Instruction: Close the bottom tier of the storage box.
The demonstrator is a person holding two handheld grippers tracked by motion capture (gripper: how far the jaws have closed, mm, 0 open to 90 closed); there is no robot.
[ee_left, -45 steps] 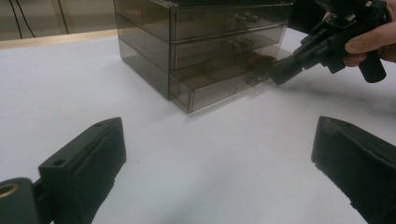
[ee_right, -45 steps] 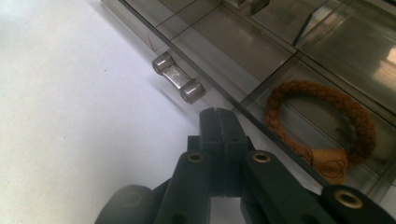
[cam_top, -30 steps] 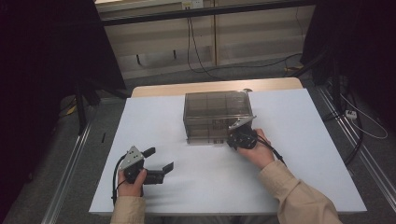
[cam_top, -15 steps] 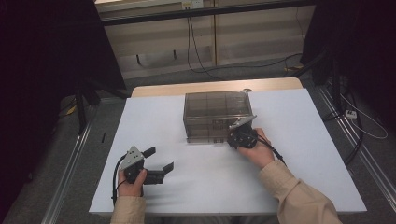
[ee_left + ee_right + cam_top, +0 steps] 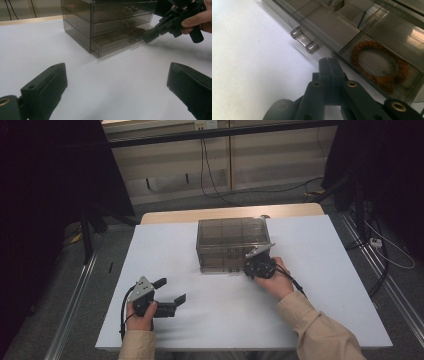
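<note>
A: Anything change in the last second?

B: No. Both hands sit where they were. Right gripper (image 5: 251, 265) has its jaws pressed together with nothing between them, tips at the bottom drawer front (image 5: 329, 35) of the smoky drawer box (image 5: 231, 244).

A: Where's the box?

B: On the table (image 5: 325, 270), toward the back edge, near the middle. Bottom drawer looks shut or nearly so; a brown bead bracelet (image 5: 378, 62) lies inside, and the clear handle (image 5: 304, 40) is beside the tips, not gripped.

A: Left?

B: Left gripper (image 5: 172, 290) is wide open and empty, near the front left corner. I'd say the drawer step is done or paused.
</note>
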